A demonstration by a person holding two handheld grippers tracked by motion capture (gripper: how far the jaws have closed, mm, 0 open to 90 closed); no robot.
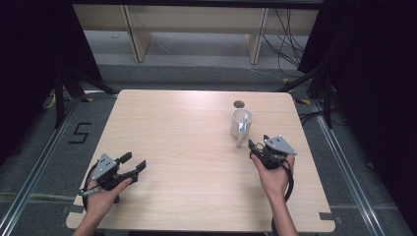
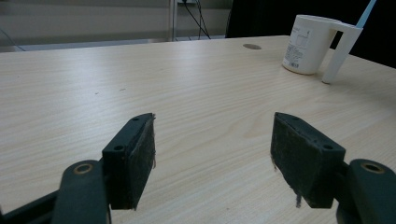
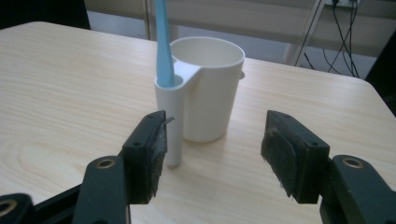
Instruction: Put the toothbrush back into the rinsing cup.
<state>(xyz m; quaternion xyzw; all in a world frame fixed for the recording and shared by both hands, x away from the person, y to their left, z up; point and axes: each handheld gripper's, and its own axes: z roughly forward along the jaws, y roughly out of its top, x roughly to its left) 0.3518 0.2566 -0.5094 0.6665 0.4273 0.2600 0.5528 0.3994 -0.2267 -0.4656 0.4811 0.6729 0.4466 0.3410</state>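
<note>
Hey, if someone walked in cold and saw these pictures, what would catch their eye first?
Probably the white mug standing alone at the far right of the wooden table, with a blue stick upright in its hollow handle. Next, the right gripper just short of that handle, jaws open, and the left gripper near the front left, jaws open too.

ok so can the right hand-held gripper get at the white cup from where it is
Probably yes. The right hand-held gripper is open and faces the white cup from close by, with only bare table between. The tube on the cup's side, holding a blue stick, stands nearest.

Matt plastic cup (image 3: 210, 88) (white) on wood-grain table (image 1: 182, 132).
</note>
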